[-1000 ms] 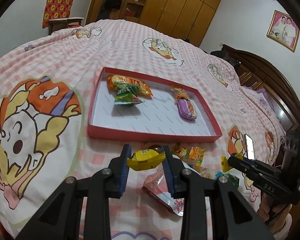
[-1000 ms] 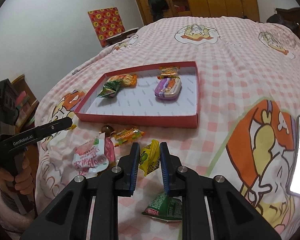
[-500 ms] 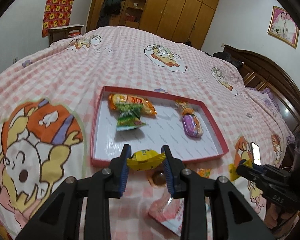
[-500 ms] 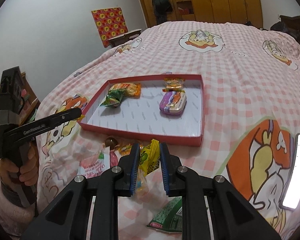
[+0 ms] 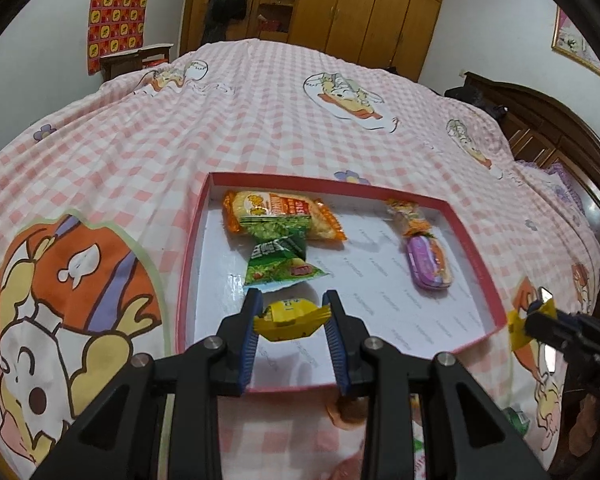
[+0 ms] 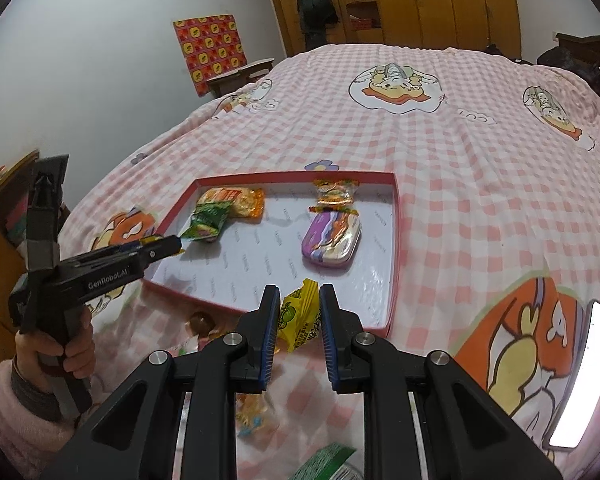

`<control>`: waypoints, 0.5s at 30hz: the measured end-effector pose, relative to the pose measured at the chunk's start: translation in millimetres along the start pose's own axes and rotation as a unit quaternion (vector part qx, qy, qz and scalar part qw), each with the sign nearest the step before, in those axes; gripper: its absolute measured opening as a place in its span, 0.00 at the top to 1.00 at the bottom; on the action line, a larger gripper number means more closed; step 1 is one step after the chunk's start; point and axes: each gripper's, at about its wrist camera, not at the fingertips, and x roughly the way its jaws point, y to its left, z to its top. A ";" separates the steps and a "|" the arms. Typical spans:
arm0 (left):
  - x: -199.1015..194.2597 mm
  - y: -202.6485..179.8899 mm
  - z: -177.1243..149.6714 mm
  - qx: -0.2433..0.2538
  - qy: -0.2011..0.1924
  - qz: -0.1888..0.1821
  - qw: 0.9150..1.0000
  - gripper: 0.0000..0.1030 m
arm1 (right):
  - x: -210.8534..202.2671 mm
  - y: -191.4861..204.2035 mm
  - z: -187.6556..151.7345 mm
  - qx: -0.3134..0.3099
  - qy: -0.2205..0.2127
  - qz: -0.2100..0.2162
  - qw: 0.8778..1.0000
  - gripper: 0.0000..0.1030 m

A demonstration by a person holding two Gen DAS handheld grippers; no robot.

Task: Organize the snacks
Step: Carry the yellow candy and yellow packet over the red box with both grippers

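Left wrist: left claw (image 5: 292,314) pinches yellow candy (image 5: 289,317) above red tray (image 5: 476,242).

Left gripper (image 5: 292,316): level, pointing far into the scene, blue-padded fingers (image 5: 247,340) clamped on the ends of a yellow candy (image 5: 290,317). Right gripper (image 6: 299,322): also level and pointing far, fingers closed narrow on a yellow packet (image 6: 300,316) held on edge. A hand (image 6: 66,350) in a fuzzy pink sleeve (image 6: 16,420) grips the left gripper's handle at near left, that tool reaching rightward.
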 end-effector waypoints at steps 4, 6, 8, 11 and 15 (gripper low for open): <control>10.4 2.7 0.4 -0.001 0.003 0.010 1.000 0.69 | 10.2 -6.1 9.7 0.004 0.003 -0.011 1.000 0.79; 14.9 4.3 -0.7 -0.003 0.005 0.017 1.000 0.69 | 14.3 -8.9 12.6 0.007 0.005 -0.012 1.000 0.79; 19.4 6.8 -1.6 -0.007 0.009 0.020 1.000 0.69 | 19.3 -11.6 17.3 0.008 0.006 -0.014 1.000 0.79; 23.6 8.8 -1.3 -0.006 0.007 0.030 0.999 0.69 | 25.9 -12.9 25.1 0.004 0.005 -0.020 1.000 0.79; 29.3 10.0 0.4 -0.003 0.005 0.041 0.999 0.69 | 35.1 -15.7 32.0 0.010 0.007 -0.024 1.000 0.79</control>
